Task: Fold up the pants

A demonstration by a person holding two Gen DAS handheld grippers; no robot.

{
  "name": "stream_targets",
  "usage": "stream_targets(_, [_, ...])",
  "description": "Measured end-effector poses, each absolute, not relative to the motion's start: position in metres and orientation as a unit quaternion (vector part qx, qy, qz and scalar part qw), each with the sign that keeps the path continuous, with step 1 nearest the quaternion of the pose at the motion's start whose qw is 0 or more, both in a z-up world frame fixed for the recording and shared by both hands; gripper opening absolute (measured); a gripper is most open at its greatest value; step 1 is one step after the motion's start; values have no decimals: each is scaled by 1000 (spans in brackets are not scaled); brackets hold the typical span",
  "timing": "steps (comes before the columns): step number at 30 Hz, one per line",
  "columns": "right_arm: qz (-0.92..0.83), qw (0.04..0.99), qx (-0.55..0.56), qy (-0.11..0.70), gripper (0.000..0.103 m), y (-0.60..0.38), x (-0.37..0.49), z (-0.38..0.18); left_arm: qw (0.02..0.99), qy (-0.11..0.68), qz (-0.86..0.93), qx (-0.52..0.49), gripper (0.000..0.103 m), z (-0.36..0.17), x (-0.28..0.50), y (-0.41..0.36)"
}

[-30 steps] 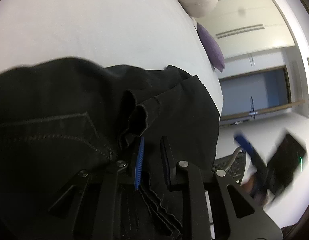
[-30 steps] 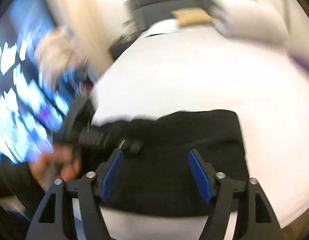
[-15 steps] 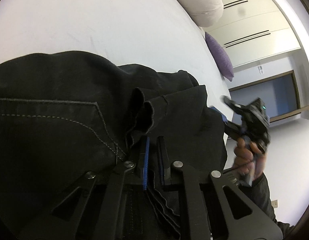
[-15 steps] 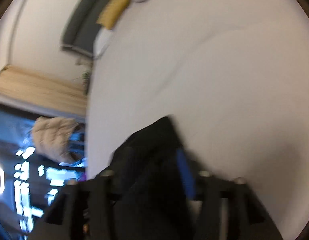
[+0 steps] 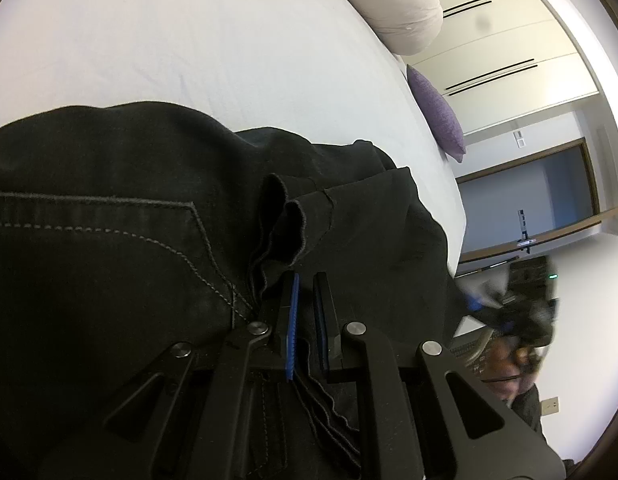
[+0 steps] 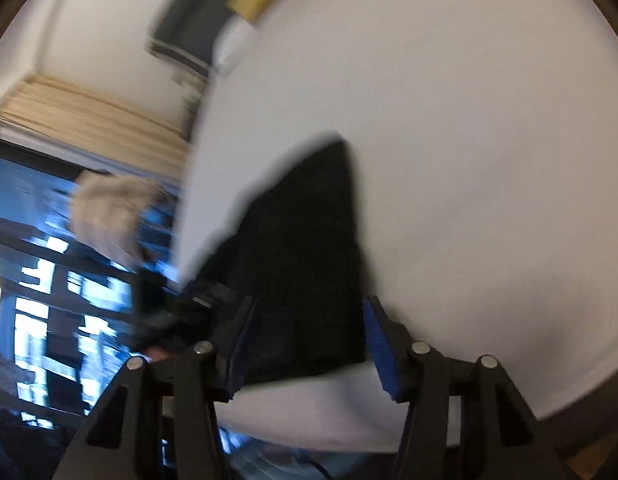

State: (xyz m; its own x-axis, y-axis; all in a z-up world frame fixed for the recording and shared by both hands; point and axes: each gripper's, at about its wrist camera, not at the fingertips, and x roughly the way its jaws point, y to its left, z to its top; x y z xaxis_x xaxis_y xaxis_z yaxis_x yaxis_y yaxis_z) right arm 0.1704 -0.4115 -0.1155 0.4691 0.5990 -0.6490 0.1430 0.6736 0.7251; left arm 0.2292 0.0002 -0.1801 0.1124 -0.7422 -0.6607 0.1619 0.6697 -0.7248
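1. While the black pants [image 5: 157, 248] lie bunched on the white bed [image 5: 197, 40], we hold a stack of their layered edges in the left gripper [image 5: 305, 312], whose jaws are nearly together and clamped on the cloth.
2. We are closing the right gripper [image 6: 309, 336] around the far end of the pants [image 6: 305, 240]; cloth sits between its blue pads [image 6: 379, 344], but they do not yet press it.
3. We judge the risks so: the right jaws may catch only the top layer, or bed sheet with it, because the hand is moving fast and its view is blurred; the left stack may shed a layer under pull.
4. Our left view shows stitching, the pocket seam, a purple cushion [image 5: 437, 112] and the white pillow [image 5: 393, 4].
5. Our right view alone shows the pants' outline against the mattress and the window [image 6: 49, 280].
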Motion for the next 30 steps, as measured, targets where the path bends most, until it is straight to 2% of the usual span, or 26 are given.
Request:
stream_targets(3, [188,766,407,461,60,-399,193,-109,706,583,-320,-243,10,-179,227,-1])
stream_targets(6, [193,745,397,500,63,-388,199,-140,711,582,-318,-234,10,-175,224,-3])
stream_targets(8, [164,727,392,539,51,-385,201,-170,716,582,-314,-225,10,-171,221,-4])
stream_targets(9, [155,733,399,529,44,-388,197,-171,718,581,-314,-220,10,-169,220,-6])
stream_targets(10, [156,733,406,524,45,-386,194,-168,720,580,-313,-217,10,-167,219,-6])
stream_targets(11, [151,730,415,521,46,-387,191,-163,721,580,-313,-215,10,-166,218,-7])
stream_targets(13, [167,731,434,500,64,-384,182,-150,723,579,-311,-215,10,-164,217,-8])
stream_targets(15, [186,743,438,470,74,-374,176,-134,725,578,-308,-211,10,-161,214,-12])
stream_targets(16, [196,742,446,460,75,-370,174,-132,726,578,-307,-209,10,-161,214,-12])
stream_targets(18, [217,729,463,455,76,-365,175,-137,728,579,-302,-208,10,-157,210,-14])
stream_targets(20, [199,719,444,497,76,-353,181,-157,732,578,-296,-206,10,-151,206,-14])
stream_targets(21, [183,724,413,522,67,-347,184,-167,734,577,-293,-205,10,-146,203,-12])
stream_targets(22, [176,734,397,522,65,-345,183,-166,737,576,-290,-202,10,-141,199,-11])
stream_targets(25, [183,732,424,500,71,-349,180,-150,749,569,-274,-198,11,-125,184,5])
stream_targets(29, [218,745,437,455,71,-341,176,-123,775,528,-250,-242,11,-90,145,59])
stream_targets(30, [226,746,439,447,71,-337,174,-118,782,512,-247,-255,16,-82,135,73])
